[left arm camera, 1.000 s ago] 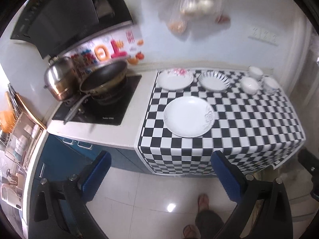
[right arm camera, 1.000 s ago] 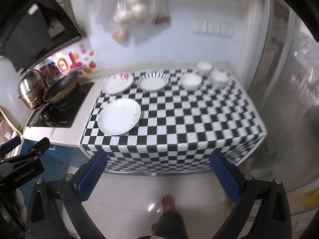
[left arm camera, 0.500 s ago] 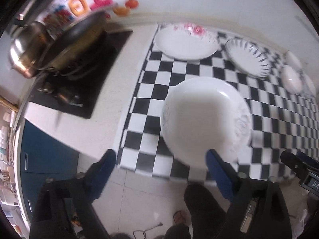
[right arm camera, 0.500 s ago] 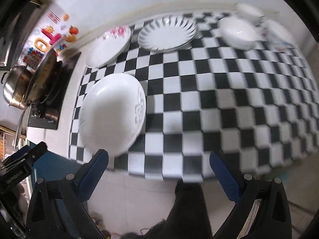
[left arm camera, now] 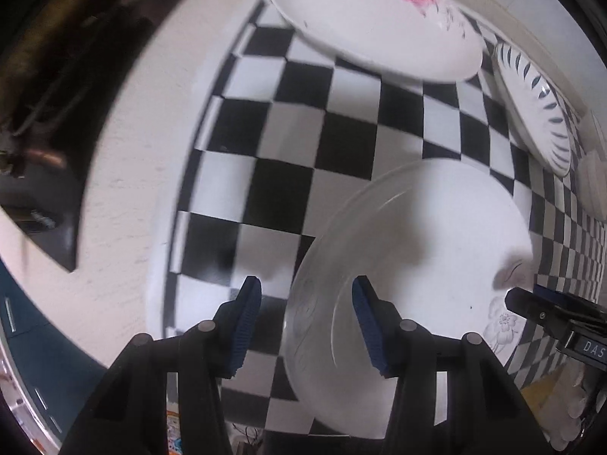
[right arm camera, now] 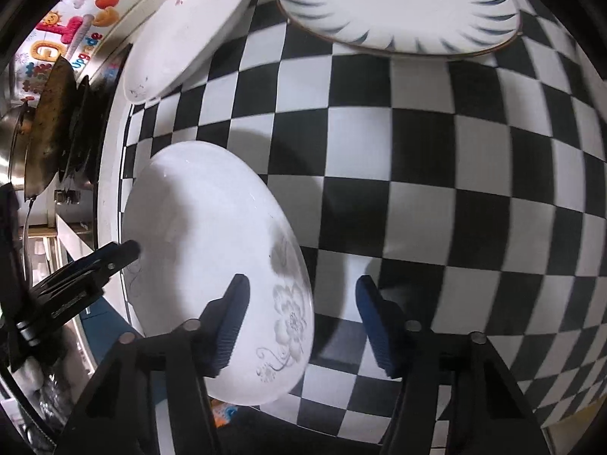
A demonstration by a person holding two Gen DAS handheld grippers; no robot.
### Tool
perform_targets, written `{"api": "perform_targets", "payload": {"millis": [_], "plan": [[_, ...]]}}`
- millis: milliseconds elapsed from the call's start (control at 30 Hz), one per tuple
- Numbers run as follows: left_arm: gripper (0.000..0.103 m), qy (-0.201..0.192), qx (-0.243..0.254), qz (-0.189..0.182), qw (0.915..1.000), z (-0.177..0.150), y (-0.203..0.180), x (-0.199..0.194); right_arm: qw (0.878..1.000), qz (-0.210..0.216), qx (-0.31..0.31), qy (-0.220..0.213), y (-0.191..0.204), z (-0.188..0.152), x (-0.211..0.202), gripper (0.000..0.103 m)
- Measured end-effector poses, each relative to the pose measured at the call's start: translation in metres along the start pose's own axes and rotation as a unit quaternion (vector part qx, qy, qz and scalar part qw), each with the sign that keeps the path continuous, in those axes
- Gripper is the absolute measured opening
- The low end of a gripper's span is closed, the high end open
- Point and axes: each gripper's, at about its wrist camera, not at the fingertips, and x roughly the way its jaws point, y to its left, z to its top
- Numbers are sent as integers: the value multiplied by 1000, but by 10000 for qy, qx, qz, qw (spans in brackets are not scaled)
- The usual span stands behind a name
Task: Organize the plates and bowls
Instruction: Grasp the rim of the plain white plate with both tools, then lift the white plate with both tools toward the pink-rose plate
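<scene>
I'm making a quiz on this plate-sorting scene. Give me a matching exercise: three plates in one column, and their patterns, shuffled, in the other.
Things:
1. near plate, its rim between the jaws of both grippers
2. far plate by the stove
3. far plate beside it, away from the stove

Patterns:
A. dark blue strokes around the rim
B. grey flower
C. pink flowers

Pairs: 1-B, 2-C, 3-A

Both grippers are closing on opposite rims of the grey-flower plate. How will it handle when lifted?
Grey-flower plate looks glazed, so probably slippery and rigid. Left gripper and right gripper, still closing, each straddle only a rim; uneven lifting may tip it. Likely breakable.
</scene>
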Motion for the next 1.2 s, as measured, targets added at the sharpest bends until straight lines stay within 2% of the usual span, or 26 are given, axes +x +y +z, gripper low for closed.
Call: {"api": "perform_targets", "payload": {"millis": [33, 67, 100, 133, 167, 200, 300, 533, 700, 933, 1200], "plan": [[42, 88, 49, -70, 9999, 0, 0, 4, 9999, 52, 41, 87, 1, -2, 3, 53], [40, 177, 89, -208, 9996, -1, 0, 8, 9998, 89, 82, 167, 1, -2, 7, 52], [39, 222, 85, -397, 9989, -3, 1, 9, 9998, 97, 102, 142, 3, -2, 7, 48], [39, 184, 80, -385, 9991, -4, 1, 7, 9997, 116, 108, 177, 5, -3, 9, 37], [39, 175, 112, -368, 9991, -5, 1, 5, 9993, 192, 148, 283, 6, -4, 12, 30], [38, 179, 127, -364, 9991, -6, 1, 3, 9987, 286, 186, 383, 6, -6, 16, 27], [38, 148, 191, -277, 9993, -8, -3, 0, 9995, 86, 117, 269, 9, -10, 15, 21], [38, 12, 541, -117, 9985, -10, -51, -5, 9998, 57, 152, 71, -7, -18, 0, 21], [38, -78, 848, -257, 9960, -8, -101, -18, 9992, 20, 339, -195, -41, -26, -37, 21], [38, -12, 1301, -363, 9908, -2, -166, -19, 9968, -73, 670, -419, -87, -30, -71, 20], [38, 170, 1507, -264, 9881, 23, -187, -2, 9941, -30, 994, -433, -131, -38, -74, 20]]}}
